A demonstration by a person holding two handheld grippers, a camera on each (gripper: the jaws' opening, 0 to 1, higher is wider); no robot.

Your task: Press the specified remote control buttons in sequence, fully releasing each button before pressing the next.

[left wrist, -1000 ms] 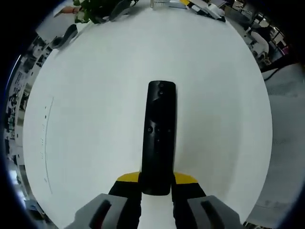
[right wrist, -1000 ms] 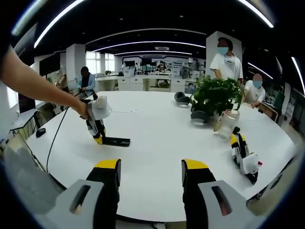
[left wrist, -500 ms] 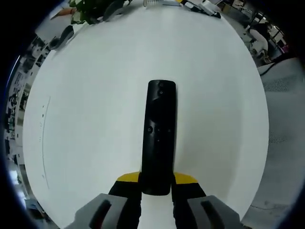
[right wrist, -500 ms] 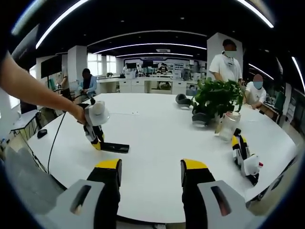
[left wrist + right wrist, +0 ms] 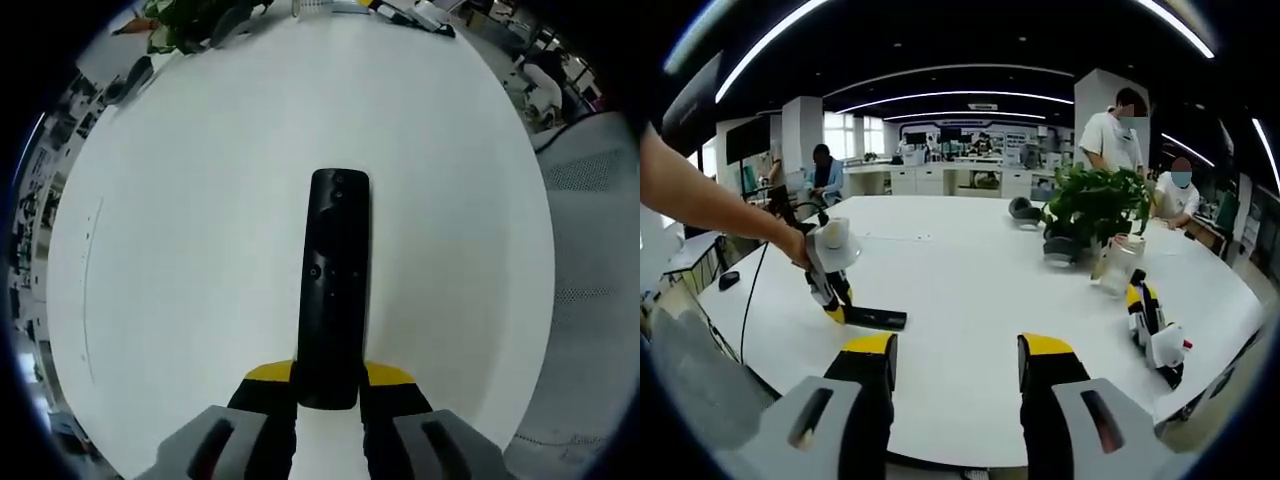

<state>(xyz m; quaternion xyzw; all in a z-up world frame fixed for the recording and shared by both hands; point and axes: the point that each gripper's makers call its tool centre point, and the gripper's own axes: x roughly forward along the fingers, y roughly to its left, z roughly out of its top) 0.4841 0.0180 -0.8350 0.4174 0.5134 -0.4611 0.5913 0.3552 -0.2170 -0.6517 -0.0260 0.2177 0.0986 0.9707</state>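
The black remote control (image 5: pixel 333 285) lay flat on the round white table (image 5: pixel 180 200), its near end clamped between the yellow-tipped jaws of the left gripper (image 5: pixel 329 380), its button face up and its far end pointing toward the middle of the table; in the right gripper view the same remote control (image 5: pixel 876 318) appeared as a dark bar on the table's (image 5: pixel 970 290) left part, with the left gripper (image 5: pixel 832 305) tilted down onto its end and a person's bare forearm (image 5: pixel 710 200) reaching in to that gripper from the left edge; the right gripper (image 5: pixel 955 365) hung apart from the remote control, near the table's close edge, its two jaws spread wide with nothing between them; a potted green plant (image 5: pixel 1095 205) stood toward the far right of the table, a clear glass jar (image 5: pixel 1118 262) just beside it, and another yellow-and-black gripper device (image 5: pixel 1152 325) lay near the table's right edge; two people (image 5: pixel 1118 130) stood behind the plant, and another person (image 5: pixel 823 172) sat beyond the table's far left side.
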